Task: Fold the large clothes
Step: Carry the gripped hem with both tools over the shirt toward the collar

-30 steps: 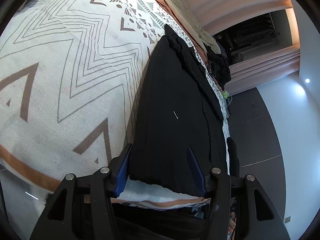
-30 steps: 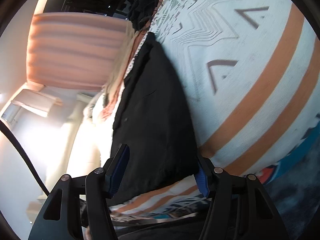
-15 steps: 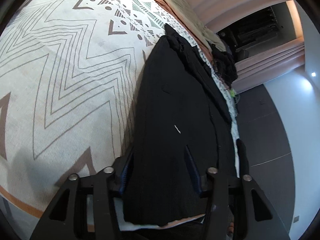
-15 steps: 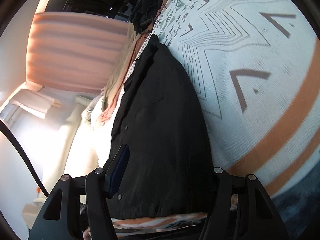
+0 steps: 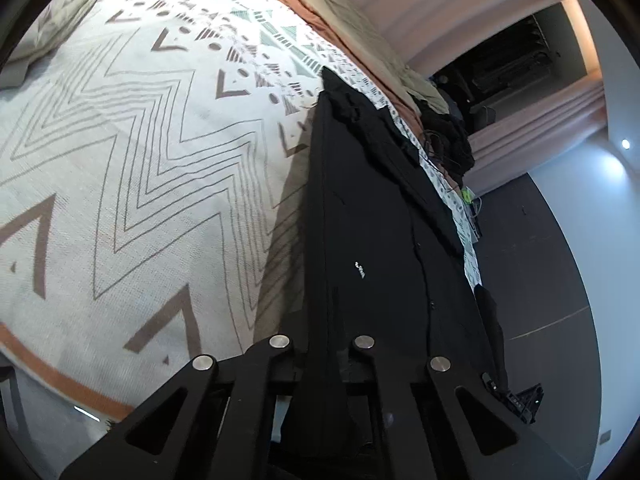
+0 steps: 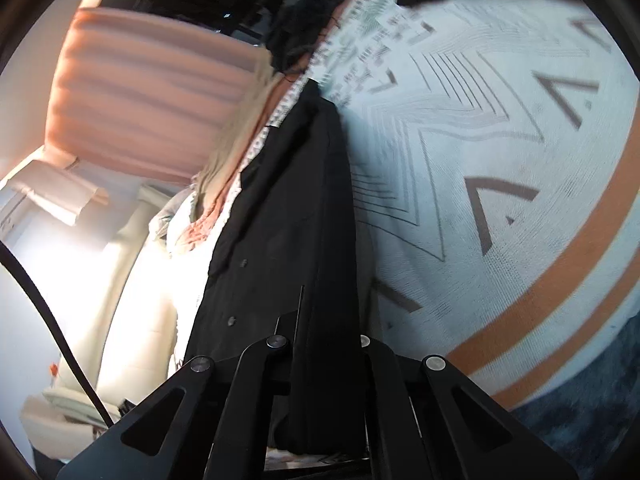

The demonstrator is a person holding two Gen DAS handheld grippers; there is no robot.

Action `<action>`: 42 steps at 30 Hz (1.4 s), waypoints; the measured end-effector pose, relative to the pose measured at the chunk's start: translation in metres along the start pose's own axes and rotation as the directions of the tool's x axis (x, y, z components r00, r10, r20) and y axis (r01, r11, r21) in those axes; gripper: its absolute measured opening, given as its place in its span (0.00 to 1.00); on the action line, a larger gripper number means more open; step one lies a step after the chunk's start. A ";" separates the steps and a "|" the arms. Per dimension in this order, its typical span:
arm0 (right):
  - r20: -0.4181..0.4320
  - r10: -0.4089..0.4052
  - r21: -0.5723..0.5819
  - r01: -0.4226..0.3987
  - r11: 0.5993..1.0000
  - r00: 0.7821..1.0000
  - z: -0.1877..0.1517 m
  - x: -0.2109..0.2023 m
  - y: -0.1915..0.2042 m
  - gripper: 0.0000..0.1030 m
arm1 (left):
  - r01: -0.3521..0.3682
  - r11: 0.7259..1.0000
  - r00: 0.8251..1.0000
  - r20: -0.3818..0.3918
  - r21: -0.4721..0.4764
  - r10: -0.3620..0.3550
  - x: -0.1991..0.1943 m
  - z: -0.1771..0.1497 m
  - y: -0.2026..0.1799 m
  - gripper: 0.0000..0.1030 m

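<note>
A large black buttoned garment (image 5: 372,216) lies lengthwise on a patterned bedspread (image 5: 140,168). My left gripper (image 5: 324,344) is shut on the garment's near edge, and the cloth rises in a ridge between the jaws. In the right wrist view the same black garment (image 6: 288,220) runs away from me, and my right gripper (image 6: 324,336) is shut on its near edge too. The pinched cloth hides the fingertips of both grippers.
Tan and orange bedding (image 5: 344,20) is piled along the bed's far side, with a dark heap of clothes (image 5: 448,132) beyond it. Pink curtains (image 6: 140,92) and a dark floor (image 5: 540,248) lie past the bed. The bedspread's orange-striped edge (image 6: 560,292) is near my right gripper.
Both grippers were open around the garment's edge a second ago. They moved in and closed on it, and the edge is now lifted off the bedspread.
</note>
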State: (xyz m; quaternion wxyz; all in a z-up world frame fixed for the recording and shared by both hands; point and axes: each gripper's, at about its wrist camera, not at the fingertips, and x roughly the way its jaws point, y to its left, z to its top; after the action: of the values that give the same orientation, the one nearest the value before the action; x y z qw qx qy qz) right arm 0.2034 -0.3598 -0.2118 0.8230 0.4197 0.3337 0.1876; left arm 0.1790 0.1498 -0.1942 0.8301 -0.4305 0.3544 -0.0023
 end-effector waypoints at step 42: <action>0.113 0.283 -0.122 -0.270 0.955 0.952 0.013 -0.122 0.101 0.00 | 0.278 0.959 0.924 0.258 0.051 -0.282 -0.159 0.029 -0.080 0.05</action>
State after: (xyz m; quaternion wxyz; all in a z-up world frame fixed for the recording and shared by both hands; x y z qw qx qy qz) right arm 0.1234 -0.3801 -0.0761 0.8293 0.4297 0.2074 0.2909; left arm 0.1011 0.1694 -0.0332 0.8636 -0.4678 0.1761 -0.0661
